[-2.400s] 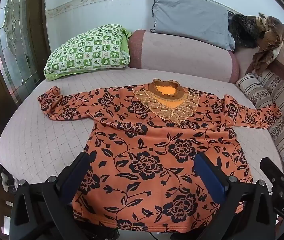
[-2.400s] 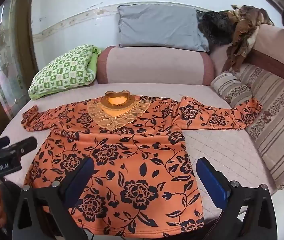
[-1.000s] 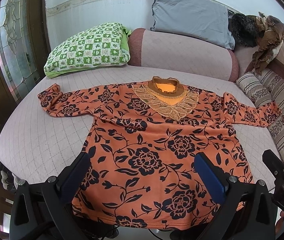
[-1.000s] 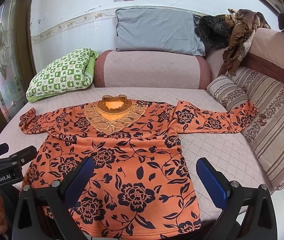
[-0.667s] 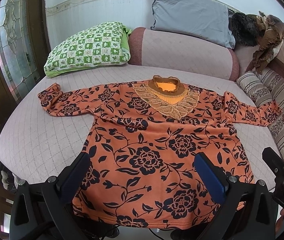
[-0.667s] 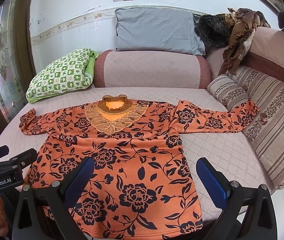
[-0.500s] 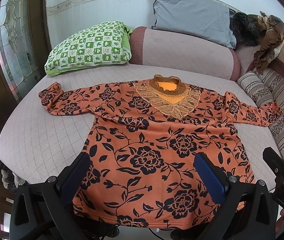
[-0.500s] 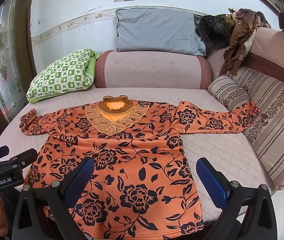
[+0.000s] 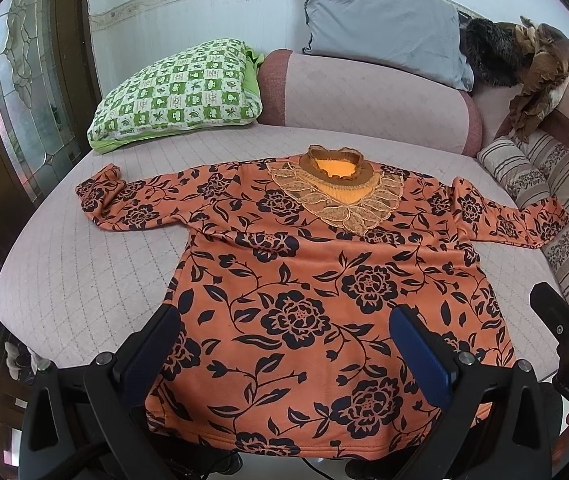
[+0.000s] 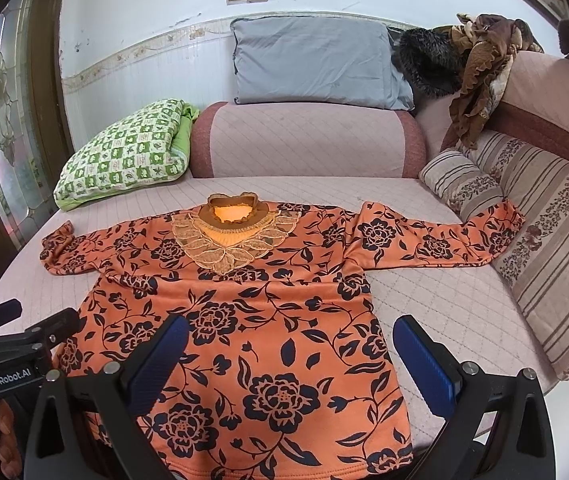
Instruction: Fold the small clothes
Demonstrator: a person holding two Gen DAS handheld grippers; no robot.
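The left gripper (image 9: pixel 284 344) is held level with its blue-padded fingers (image 9: pixel 418 354) spread wide and nothing gripped between them; the right gripper (image 10: pixel 290 354) is held alongside, its fingers (image 10: pixel 424 362) likewise spread wide and unloaded; a hand (image 10: pixel 2 436) is partly seen under the left gripper's body.

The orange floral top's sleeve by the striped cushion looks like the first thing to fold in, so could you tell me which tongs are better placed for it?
Probably the right tongs: open and empty, nearest the orange floral top's sleeve by the striped cushion. The left tongs, also open, sit toward the other sleeve.
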